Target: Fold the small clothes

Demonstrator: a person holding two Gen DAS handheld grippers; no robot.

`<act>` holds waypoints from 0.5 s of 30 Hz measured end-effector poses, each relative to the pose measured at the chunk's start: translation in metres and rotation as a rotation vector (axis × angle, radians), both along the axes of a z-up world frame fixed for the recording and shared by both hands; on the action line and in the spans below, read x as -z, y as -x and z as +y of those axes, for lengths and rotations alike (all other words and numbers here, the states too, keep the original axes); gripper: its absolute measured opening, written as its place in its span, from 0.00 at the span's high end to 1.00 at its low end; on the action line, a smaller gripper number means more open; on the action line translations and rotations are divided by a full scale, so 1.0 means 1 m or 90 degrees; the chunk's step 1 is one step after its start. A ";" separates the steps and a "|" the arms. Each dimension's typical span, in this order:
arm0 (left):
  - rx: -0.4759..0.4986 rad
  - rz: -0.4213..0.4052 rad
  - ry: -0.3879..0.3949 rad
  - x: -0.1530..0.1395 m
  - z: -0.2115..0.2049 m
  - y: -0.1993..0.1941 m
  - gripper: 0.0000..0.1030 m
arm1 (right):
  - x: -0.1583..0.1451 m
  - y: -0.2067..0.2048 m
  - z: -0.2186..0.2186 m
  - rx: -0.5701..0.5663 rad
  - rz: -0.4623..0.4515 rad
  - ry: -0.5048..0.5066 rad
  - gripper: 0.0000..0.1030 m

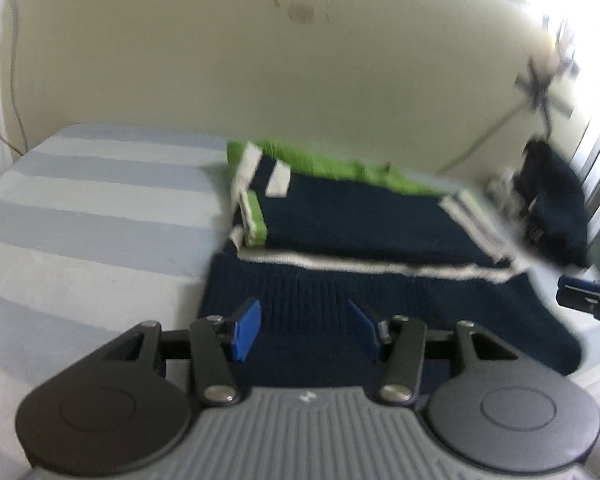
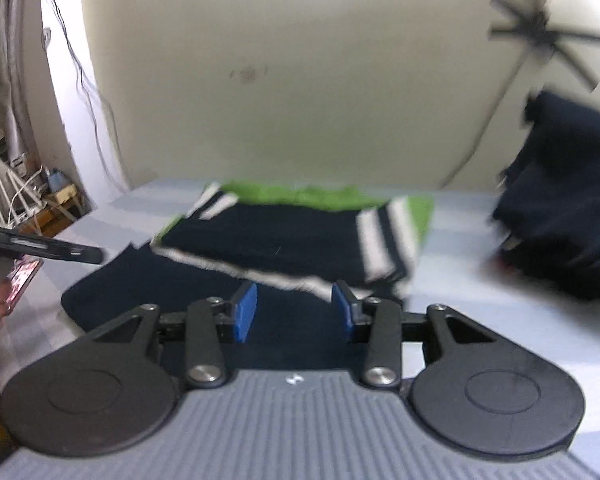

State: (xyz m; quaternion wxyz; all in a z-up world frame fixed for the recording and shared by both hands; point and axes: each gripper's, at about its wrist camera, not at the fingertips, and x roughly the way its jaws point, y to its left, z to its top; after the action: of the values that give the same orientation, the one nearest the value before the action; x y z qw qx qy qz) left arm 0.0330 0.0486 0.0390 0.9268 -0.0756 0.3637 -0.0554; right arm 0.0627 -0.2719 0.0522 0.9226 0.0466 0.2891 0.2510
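Broadly, the scene is a bed with a pale blue and white striped sheet (image 1: 80, 208), and on it lies the navy knitted jumper with white and green stripes (image 1: 380, 216), partly folded: its upper part is doubled over toward the near side, so that a white-edged fold line runs across the middle and the ribbed navy hem spreads nearest the cameras. A second heap of dark navy clothing (image 2: 560, 216) sits well apart at the far right.

The left hand-held gripper (image 1: 304, 328) hovers over the near left part of the hem, its blue pads parted with only bare fabric seen between them; it holds nothing. The right hand-held gripper (image 2: 296, 316) is likewise partly open and empty, poised just before the white fold edge on the right side.

The step in hand looks like a release after a fold, with the next fold to be set up. To do it well, both sets of pads should probably pinch matching corners of the near hem, lift evenly, and carry the cloth over without dragging the folded layer askew.
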 end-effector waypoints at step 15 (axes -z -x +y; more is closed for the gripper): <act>-0.017 -0.051 -0.010 0.001 0.018 0.013 0.48 | 0.038 -0.004 -0.016 0.043 -0.006 0.020 0.52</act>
State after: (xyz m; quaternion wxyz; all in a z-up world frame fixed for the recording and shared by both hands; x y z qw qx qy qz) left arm 0.0201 0.0661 0.0377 0.9418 -0.0710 0.3258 -0.0430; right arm 0.0671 -0.2883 0.0146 0.9324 0.0403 0.2872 0.2156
